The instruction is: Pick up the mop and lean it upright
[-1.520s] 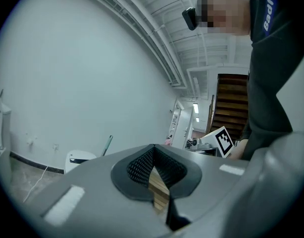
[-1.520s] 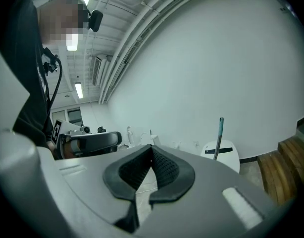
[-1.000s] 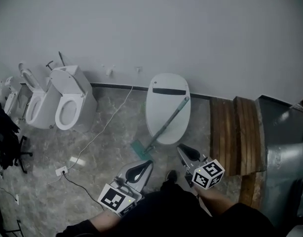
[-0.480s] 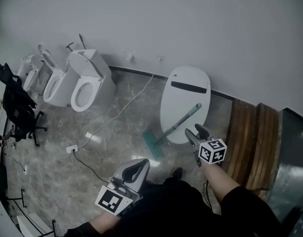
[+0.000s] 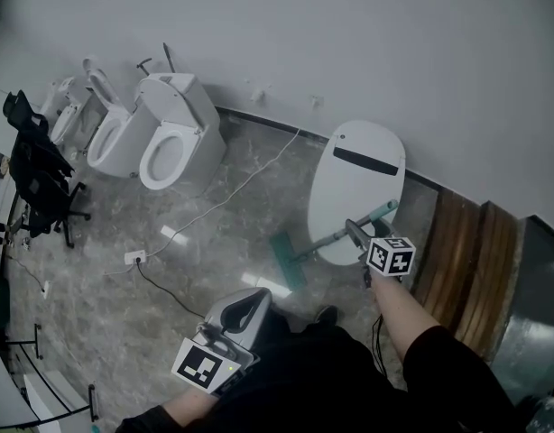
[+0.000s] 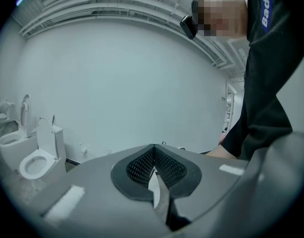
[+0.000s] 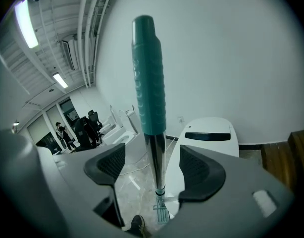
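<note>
The mop [image 5: 327, 239] lies slanted, its teal head [image 5: 286, 262] on the floor and its handle resting on a white oval toilet seat unit [image 5: 358, 174]. My right gripper [image 5: 352, 231] reaches to the handle. In the right gripper view the steel shaft [image 7: 156, 157] and teal grip [image 7: 148, 73] stand between the jaws of the right gripper [image 7: 154, 168], which have just been opening; a gap shows on each side, so the pads do not press it. My left gripper [image 5: 257, 303] hangs low near the person's body, and the left gripper [image 6: 153, 155] is shut with nothing in it.
Two white toilets [image 5: 173, 138] stand by the wall at the left, with a black chair [image 5: 38, 174] beyond them. A white cable and power strip [image 5: 137, 257] lie on the marble floor. Wooden planks [image 5: 457, 251] lie at the right. The person's shoe [image 5: 324, 315] is near the mop head.
My right gripper has moved forward and down from beside the person's body to the mop handle, and its jaws have opened round it. The left gripper has shifted only a little.
</note>
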Tool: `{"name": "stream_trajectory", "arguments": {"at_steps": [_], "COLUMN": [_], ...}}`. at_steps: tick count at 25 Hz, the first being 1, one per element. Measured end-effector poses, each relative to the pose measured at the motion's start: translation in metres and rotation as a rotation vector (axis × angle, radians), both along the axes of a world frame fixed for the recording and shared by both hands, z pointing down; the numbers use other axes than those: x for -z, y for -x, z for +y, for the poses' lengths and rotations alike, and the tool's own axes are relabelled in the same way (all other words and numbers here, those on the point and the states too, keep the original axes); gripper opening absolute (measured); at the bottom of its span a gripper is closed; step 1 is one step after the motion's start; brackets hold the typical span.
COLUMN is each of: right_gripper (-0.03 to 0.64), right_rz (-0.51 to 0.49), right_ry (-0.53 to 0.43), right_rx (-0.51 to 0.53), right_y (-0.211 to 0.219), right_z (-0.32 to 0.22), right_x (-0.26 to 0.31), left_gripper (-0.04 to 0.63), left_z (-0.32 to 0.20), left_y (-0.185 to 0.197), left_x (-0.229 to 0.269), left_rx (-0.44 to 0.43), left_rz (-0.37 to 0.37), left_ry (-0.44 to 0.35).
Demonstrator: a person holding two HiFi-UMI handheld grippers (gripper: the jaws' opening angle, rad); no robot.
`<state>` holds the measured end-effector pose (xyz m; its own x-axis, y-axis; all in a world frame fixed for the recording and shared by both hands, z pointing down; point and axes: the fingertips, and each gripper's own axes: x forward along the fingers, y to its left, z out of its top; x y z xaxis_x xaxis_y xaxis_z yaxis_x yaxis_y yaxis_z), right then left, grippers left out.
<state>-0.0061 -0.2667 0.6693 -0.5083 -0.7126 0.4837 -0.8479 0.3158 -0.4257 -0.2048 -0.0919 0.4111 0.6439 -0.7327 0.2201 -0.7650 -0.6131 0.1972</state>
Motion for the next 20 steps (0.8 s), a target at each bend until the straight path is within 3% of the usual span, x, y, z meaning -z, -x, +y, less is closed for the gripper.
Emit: {"name": "stream_trajectory", "arguments": {"at_steps": [4,10,15,20], "right_gripper": [0.320,0.098,0.092,0.094], "right_rz": [0.021,0.104,0.095,0.057], "right_ry": [0.033,0.054,0.047,0.047], "right_rx": [-0.040,-0.110,-0.113,-0.037], "right_y": [0.004,0.000,0.013,0.053], "right_z": [-0.011,-0.013,-0.002,0.022], "right_x": [-0.011,-0.018,-0.011,-0.001], "left_gripper": [0.020,0.020,0.020,0.020], "left_z": [-0.008,-0.019,-0.023,-0.028], "left_y": [0.017,0.041,0.060,0.070], "left_x": [-0.001,-0.004,-0.002,0.010], "left_rx": [-0.009,-0.037,-0.050,-0.066], "left_rz": [0.008,0.025,0.038,0.059], "left_ry": [0.008,0.019,0.017,-0.026]}}
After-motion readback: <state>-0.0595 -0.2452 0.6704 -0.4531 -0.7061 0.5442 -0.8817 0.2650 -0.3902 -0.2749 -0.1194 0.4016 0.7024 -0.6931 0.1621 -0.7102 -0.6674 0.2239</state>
